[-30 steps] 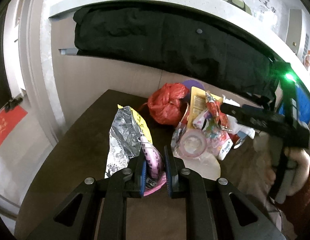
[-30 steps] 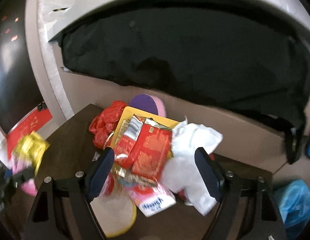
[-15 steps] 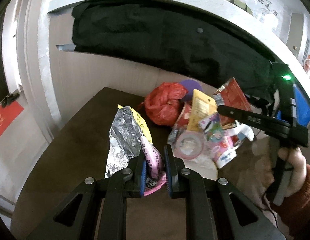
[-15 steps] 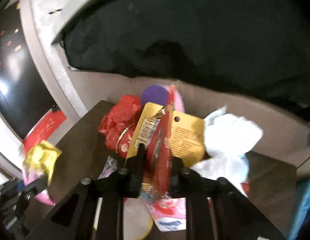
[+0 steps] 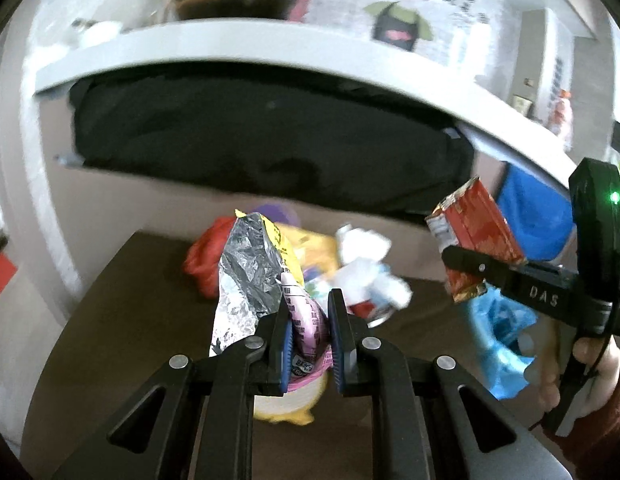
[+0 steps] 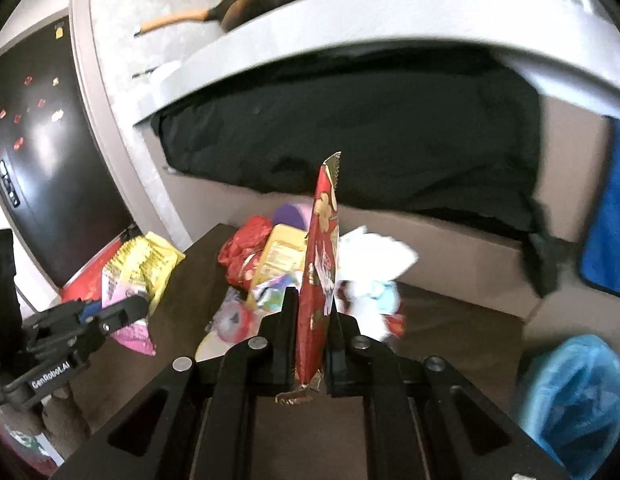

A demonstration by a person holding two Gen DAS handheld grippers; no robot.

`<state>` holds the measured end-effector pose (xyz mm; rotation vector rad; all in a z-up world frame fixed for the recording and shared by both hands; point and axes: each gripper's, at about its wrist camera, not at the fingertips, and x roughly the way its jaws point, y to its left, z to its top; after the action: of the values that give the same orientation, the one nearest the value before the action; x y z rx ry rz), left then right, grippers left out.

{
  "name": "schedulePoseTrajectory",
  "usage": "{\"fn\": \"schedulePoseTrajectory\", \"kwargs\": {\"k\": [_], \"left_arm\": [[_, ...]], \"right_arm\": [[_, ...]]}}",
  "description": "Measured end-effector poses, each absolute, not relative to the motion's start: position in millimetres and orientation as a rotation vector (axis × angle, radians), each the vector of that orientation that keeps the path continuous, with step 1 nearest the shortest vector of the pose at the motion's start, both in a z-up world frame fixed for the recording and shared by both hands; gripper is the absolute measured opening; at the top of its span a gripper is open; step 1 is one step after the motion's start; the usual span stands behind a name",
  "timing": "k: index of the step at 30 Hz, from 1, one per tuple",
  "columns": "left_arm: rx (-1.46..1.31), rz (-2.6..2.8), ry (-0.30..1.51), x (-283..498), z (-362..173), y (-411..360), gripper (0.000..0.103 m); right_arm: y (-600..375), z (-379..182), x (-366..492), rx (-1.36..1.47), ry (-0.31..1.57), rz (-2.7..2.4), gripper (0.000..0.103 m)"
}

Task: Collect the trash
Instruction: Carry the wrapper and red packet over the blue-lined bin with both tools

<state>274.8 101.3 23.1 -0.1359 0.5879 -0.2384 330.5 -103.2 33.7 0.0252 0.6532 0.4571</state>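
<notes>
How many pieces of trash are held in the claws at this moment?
2. The red wrapper is pinched in the right claw; the pink-and-silver wrapper is pinched in the left claw. More may be hidden behind them.

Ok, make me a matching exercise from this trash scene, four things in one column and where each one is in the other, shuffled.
Things:
1. red snack packet
2. pink wrapper
3. blue plastic bag
4. white tissue

Places:
A. lying on the trash pile on the table
B. clamped in the right hand-held gripper
C. on the right, beyond the table's edge
D. clamped in the left hand-held gripper

Pairs: 1-B, 2-D, 3-C, 4-A
</notes>
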Motion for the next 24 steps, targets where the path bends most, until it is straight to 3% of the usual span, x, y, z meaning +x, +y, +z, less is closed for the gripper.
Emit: {"fn": "schedulePoseTrajectory", "kwargs": {"k": [11, 24], "left_arm": [[-0.094, -0.463, 0.536, 287.4, 53.4, -32.2, 0.016], [-0.051, -0.642, 0.598, 302.6, 24.3, -173.4, 0.016]], "right_arm": [[-224.6, 70.7, 275.3, 0.024, 0.542, 0.278, 0.009], [-361.4, 55.4, 248.5, 0.082, 0.540, 0.070, 0.009]]}}
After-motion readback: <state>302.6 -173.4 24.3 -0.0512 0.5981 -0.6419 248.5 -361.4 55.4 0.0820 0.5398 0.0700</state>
